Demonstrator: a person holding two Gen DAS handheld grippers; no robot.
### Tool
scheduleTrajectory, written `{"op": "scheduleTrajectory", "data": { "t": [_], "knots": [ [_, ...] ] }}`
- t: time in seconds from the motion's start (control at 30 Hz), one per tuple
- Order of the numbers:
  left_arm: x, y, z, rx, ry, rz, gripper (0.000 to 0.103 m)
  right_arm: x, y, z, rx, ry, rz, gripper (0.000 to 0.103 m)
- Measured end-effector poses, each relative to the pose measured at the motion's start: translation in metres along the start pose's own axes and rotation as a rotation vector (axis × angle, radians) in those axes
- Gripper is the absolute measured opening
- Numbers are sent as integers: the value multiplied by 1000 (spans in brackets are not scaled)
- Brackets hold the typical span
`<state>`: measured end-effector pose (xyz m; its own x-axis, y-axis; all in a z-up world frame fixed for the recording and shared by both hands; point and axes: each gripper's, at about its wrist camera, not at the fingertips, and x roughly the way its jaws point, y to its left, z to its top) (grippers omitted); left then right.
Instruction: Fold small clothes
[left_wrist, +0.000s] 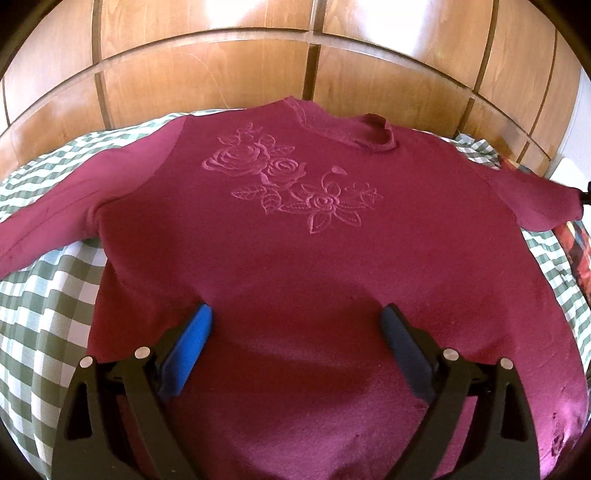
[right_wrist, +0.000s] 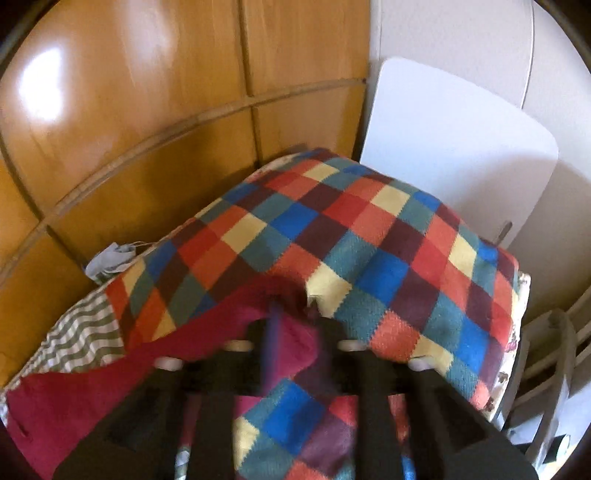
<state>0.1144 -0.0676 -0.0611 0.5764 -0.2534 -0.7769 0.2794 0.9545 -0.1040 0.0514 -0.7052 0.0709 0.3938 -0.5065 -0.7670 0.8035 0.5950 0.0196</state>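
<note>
A maroon sweatshirt (left_wrist: 295, 243) with an embossed rose pattern lies flat, front up, on a green-checked cloth (left_wrist: 48, 291), neck away from me and both sleeves spread. My left gripper (left_wrist: 295, 325) is open and empty, hovering over the sweatshirt's lower middle. In the right wrist view my right gripper (right_wrist: 295, 314) is shut on the cuff of the sweatshirt's right sleeve (right_wrist: 236, 325), over a multicoloured checked blanket (right_wrist: 369, 236). That sleeve end (left_wrist: 546, 206) also shows in the left wrist view, lifted slightly at the far right.
A wooden panelled wardrobe (left_wrist: 295, 62) stands right behind the surface. A white chair back (right_wrist: 454, 147) and white wall are at the right. The checked cloth's edge drops off at the left.
</note>
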Motion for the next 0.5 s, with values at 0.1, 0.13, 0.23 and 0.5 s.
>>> {"op": "scheduleTrajectory", "data": {
  "t": [0.1,0.13,0.23,0.5],
  "knots": [
    [1,1,0,1,1,-4,94,-20,-27,-7,121,-81,94,68],
    [1,1,0,0,0,-6,94,-24,-38,-14,150,-76,141,68],
    [1,2,0,0,-1,-11,95,-26,-50,-36,195,-23,268,68],
    [1,1,0,4,-1,-9,95,24,-12,-70,246,114,398,59]
  ]
}}
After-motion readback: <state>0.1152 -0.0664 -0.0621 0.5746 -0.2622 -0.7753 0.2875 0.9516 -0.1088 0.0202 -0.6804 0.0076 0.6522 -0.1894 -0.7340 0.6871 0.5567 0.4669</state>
